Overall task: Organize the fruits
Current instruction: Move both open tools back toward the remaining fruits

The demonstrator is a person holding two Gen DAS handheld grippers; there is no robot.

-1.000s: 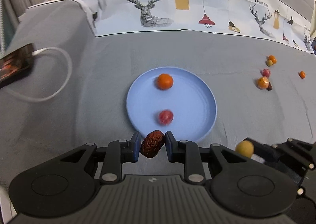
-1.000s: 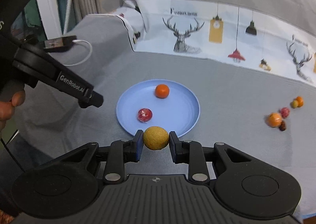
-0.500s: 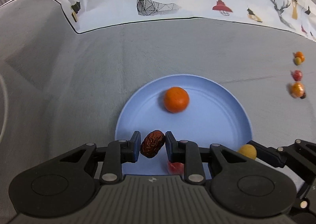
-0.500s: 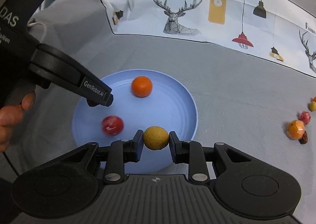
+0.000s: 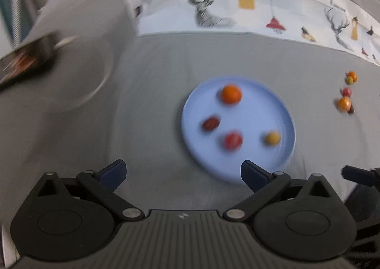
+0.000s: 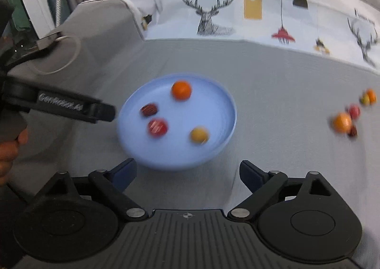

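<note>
A light blue plate (image 5: 261, 171) (image 6: 133, 143) lies on the grey cloth. In it lie an orange (image 5: 231, 94) (image 6: 181, 90), a dark red date (image 5: 211, 123) (image 6: 149, 109), a red round fruit (image 5: 233, 140) (image 6: 157, 127) and a yellow round fruit (image 5: 272, 138) (image 6: 199, 135). My left gripper (image 5: 182, 173) is open and empty, near the plate's front left edge. My right gripper (image 6: 187, 173) is open and empty, just in front of the plate. Both views are blurred.
Several small loose fruits (image 5: 345, 100) (image 6: 349, 117) lie on the cloth at the right. A dark device with a white cable (image 5: 26, 60) lies at the far left. A deer-print cloth (image 6: 237, 8) covers the back. The left gripper's finger (image 6: 71, 107) reaches in beside the plate.
Both grippers opened and pulled back from the plate. The date and the yellow fruit, held before, now lie in the plate.
</note>
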